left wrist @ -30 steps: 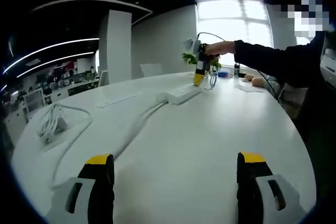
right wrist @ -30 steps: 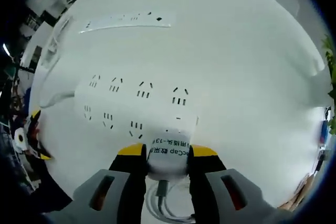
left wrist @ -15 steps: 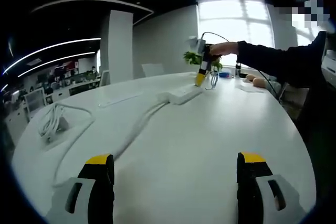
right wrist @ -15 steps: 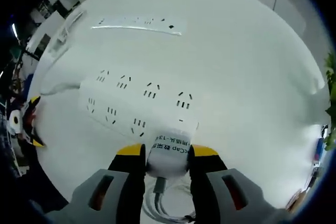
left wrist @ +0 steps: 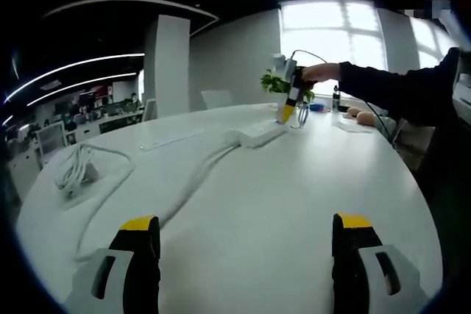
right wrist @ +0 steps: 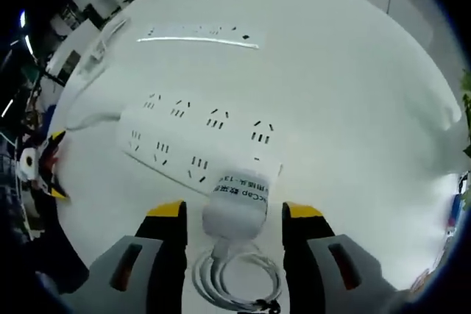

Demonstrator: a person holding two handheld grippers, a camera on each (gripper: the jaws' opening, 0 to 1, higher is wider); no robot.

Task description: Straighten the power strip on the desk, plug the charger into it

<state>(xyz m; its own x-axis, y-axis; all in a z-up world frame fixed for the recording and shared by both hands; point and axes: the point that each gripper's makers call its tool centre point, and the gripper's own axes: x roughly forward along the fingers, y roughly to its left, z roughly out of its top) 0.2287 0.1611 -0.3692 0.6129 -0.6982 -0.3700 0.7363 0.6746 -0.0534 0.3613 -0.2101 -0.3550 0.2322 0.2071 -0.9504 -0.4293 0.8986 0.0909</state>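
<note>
**Jaws parted on both grippers, charger seated in the strip**

Left gripper (left wrist: pixel 244 251), in the left gripper view, rises from six o'clock with black, yellow-tipped jaws spread wide and nothing between them, above a smooth, matt white desk (left wrist: pixel 294 189) with a rounded edge. Toward twelve o'clock lies the power strip (left wrist: pixel 255 132), a long white plastic bar, its pale cable (left wrist: pixel 193 176) trailing back toward seven o'clock. Beside the strip's far end the right gripper (left wrist: pixel 288 110) points down at the desk, held by a hand (left wrist: pixel 318 72) in a dark sleeve. At nine o'clock sits a loosely bundled white cord (left wrist: pixel 72 172); a leafy green plant (left wrist: pixel 274 82) stands behind the strip.

Right gripper (right wrist: pixel 234 215), in the right gripper view, has its jaws apart, either side of the charger (right wrist: pixel 234 207) and apparently clear of it. That charger is a rounded white block with printed lettering, plugged into the strip's near end, its thin cable coiled (right wrist: pixel 237 281) at six o'clock. A second flat white strip (right wrist: pixel 202 34) lies at eleven o'clock.
</note>
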